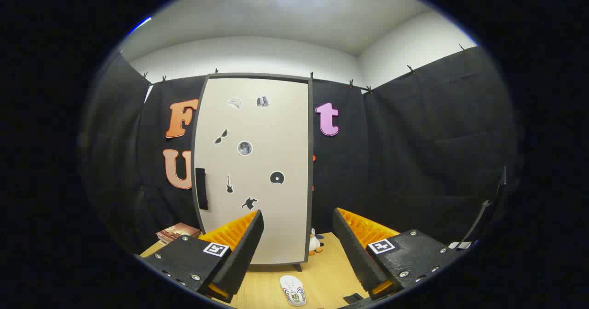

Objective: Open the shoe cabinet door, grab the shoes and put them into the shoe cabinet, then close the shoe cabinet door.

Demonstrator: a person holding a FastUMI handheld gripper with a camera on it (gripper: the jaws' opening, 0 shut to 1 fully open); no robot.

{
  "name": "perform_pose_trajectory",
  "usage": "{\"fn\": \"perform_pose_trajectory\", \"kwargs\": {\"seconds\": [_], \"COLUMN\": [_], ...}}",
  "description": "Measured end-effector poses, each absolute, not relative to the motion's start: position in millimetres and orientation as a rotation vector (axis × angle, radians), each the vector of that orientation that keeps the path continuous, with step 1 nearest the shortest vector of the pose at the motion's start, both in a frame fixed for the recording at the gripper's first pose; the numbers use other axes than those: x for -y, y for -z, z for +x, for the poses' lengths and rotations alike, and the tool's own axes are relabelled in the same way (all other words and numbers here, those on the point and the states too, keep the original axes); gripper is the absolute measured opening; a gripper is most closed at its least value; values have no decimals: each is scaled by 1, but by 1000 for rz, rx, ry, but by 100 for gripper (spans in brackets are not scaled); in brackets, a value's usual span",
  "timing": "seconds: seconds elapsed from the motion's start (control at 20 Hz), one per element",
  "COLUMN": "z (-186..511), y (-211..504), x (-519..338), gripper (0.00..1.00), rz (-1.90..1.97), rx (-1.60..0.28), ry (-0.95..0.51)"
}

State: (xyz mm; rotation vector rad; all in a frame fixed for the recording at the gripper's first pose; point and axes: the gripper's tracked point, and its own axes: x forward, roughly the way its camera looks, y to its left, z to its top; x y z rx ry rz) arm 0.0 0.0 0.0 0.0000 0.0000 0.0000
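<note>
Gripper [298, 235]: held wide apart, nothing clamped between the two fingers; both fingers seen low in the gripper view, their bases cut off by the view's rim.
Shoe [293, 290]: white, lying on the wooden floor [329, 272] between the fingers and slightly below their tips, well short of the cabinet; toe end partly cut off, markings on its side too small to make out.
Shoe cabinet [257, 161]: tall, light-coloured front in a dark frame, standing upright straight ahead beyond the fingers; door closed, flush in the frame.
Handle [201, 188]: dark vertical bar at the door's left edge, roughly at mid height.
Stickers [245, 148]: several small dark ones scattered over the door; shapes hard to tell at this size, one possibly a guitar.
Cabinet base: lower left corner hidden behind the left finger; one short foot seen under the right corner.
Penguin toy [315, 243]: small figure just beside the cabinet's lower right corner, partly hidden by the cabinet's edge.
Books [177, 232]: a low stack left of the cabinet, on the floor, partly covered by the left finger's body.
Dark item [353, 298]: small flat thing near the right finger's base, cut off, not identifiable.
</note>
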Motion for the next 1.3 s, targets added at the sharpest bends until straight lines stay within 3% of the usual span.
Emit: {"fn": "perform_pose_trajectory", "kwargs": {"seconds": [1.3], "z": [49], "y": [9], "x": [-134], "gripper": [94], "rz": [91], "rx": [-34], "ry": [-187]}}
